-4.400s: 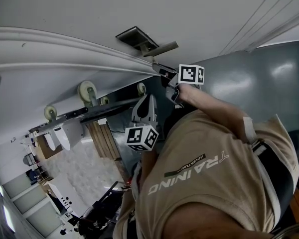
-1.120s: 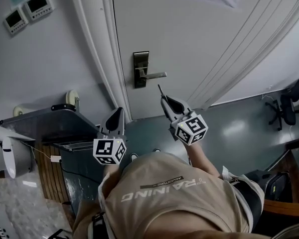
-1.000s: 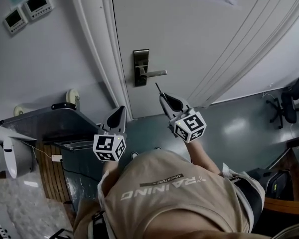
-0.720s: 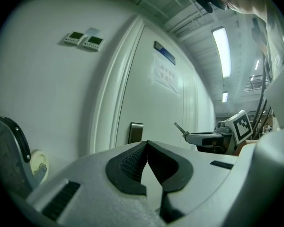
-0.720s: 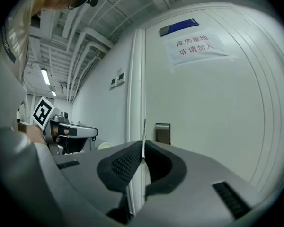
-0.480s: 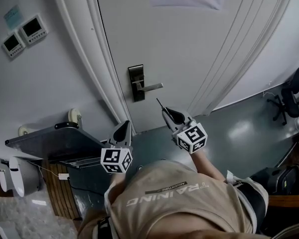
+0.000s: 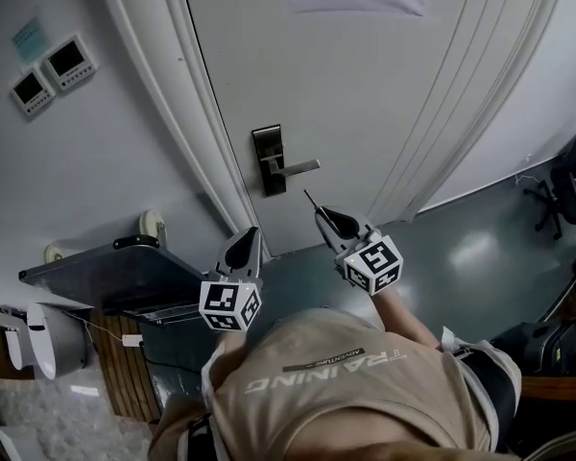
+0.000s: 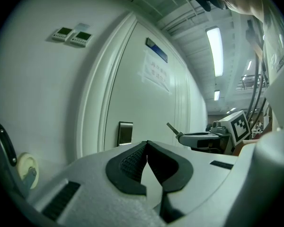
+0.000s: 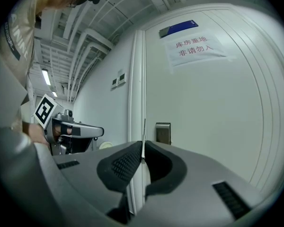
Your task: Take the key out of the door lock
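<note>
The key [image 7: 309, 200] is seen as a thin metal blade projecting from the tips of the right tool [image 7: 319, 213], whose jaws are pressed together on it. In the right gripper view the blade [image 9: 143, 135] is pinched edge-on between the dark pads. It is held in open air in front of the door [image 7: 365, 94], clear of the door lock [image 7: 269, 159] and below its lever handle [image 7: 298, 168], with nothing touching the lock plate. No key can be made out in the lock itself, though the keyhole is too small to be read. The left tool [image 7: 252, 231] is held lower and to the left, near the door frame. Its jaws are closed tip to tip with nothing between them, as the left gripper view shows [image 8: 146, 148]. The withdrawal is therefore judged to be done, since the key is out and gripped. If anything is left, it is only carrying the key away or setting it down, and no place for that is shown.
</note>
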`<act>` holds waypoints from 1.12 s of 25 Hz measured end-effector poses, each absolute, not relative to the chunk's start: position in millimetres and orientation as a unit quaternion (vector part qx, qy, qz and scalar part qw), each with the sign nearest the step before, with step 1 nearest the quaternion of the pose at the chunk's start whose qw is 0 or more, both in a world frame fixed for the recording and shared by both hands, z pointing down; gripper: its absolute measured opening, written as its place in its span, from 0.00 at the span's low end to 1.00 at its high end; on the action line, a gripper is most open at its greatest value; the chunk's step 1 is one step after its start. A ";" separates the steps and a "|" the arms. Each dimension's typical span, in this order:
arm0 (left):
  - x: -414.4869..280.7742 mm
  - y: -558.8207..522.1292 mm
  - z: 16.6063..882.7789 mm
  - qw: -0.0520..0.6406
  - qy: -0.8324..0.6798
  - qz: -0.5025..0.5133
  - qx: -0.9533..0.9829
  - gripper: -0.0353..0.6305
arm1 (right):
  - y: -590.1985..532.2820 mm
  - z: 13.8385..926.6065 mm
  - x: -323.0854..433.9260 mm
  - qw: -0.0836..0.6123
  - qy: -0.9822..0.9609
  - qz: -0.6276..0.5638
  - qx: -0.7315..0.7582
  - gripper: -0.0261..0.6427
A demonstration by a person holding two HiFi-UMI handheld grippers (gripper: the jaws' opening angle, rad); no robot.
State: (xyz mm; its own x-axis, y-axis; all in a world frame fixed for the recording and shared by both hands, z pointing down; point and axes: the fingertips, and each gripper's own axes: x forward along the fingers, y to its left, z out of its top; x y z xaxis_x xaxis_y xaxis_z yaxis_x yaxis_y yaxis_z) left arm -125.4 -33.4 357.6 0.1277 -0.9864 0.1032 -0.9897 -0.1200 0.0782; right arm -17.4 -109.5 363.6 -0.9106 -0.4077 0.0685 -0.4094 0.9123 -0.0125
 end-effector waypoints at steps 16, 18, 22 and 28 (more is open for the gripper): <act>-126.6 -23.8 352.0 0.062 -0.666 -0.003 0.743 0.06 | -103.7 364.2 -16.4 0.032 -0.976 0.029 0.212 0.08; -126.5 -22.3 354.4 0.066 -0.667 -0.003 0.742 0.06 | -103.3 362.9 -17.6 0.032 -0.977 0.025 0.208 0.08; -129.3 -20.3 349.1 0.059 -0.670 -0.001 0.740 0.06 | -100.5 359.9 -23.2 0.034 -0.980 0.016 0.195 0.08; -133.5 -17.0 348.9 0.062 -0.678 -0.009 0.732 0.06 | -101.0 366.7 -23.7 0.044 -0.980 0.024 0.193 0.08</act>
